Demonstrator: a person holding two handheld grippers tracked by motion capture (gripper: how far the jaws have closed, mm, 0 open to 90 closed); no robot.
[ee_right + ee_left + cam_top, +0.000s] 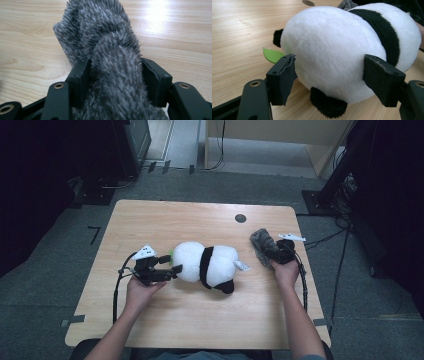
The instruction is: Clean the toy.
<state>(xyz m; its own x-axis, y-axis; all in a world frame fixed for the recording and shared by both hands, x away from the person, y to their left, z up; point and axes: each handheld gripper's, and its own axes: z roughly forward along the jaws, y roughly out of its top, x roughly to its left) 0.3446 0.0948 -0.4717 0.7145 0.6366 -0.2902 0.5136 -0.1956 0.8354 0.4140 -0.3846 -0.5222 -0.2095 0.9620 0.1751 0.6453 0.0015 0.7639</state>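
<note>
panda toy (207,264): soft, light, squashy | left tool (328,75) pinching its white end | right tool (115,80) squeezing grey fuzzy cloth (100,37) (floppy, grab mid-bunch) on desk (165,217)

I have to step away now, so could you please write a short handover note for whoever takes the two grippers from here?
Left gripper: jaws astride the white end of the panda plush, pads against its fur; it lies on its side mid-table.
Right gripper: jaws pressed on a fold of the grey furry cloth, which lies bunched near the table's right edge.
Done: both things gripped.
Left: plush and cloth lie apart; bringing them together probably comes next.
</note>
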